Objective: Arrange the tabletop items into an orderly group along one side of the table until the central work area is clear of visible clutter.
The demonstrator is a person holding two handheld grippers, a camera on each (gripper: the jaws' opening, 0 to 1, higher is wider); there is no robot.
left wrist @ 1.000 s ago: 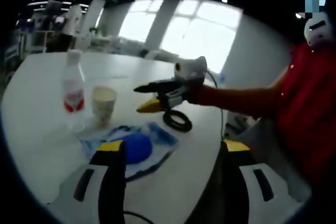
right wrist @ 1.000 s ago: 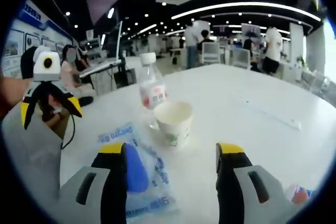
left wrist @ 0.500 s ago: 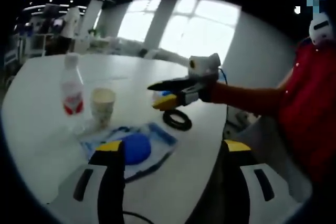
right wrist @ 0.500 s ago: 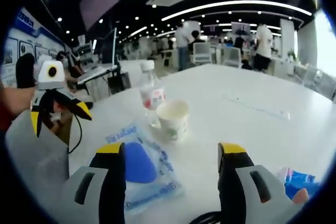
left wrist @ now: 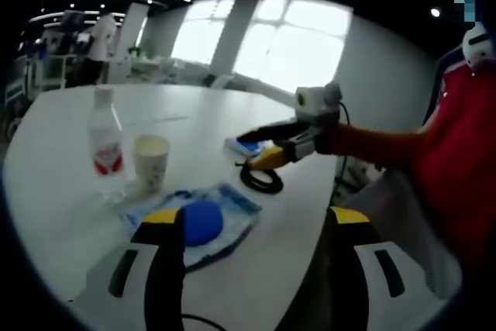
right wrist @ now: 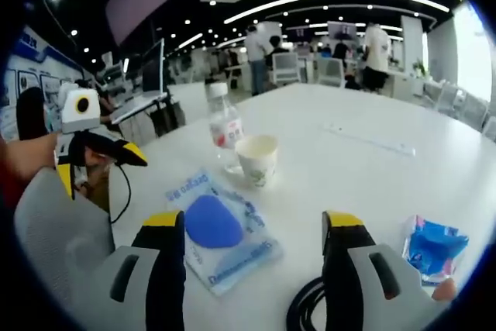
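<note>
Left gripper [left wrist: 252,226]: jaws spread wide, holding nothing, hovering at the near table edge, probably waiting its turn. Right gripper [right wrist: 253,226]: likewise wide apart and empty, above the black cable coil [right wrist: 304,312].

Just ahead lies the clear packet with a blue pad [left wrist: 195,217], flat. Behind it, paper cup [left wrist: 151,161] and water bottle [left wrist: 105,143] stand upright, side by side. A blue wrapper [right wrist: 434,245] lies near the coil.

Items cluster along one rim; judged partly grouped. White table [right wrist: 364,168] beyond is broad, with free room for sliding things.
</note>
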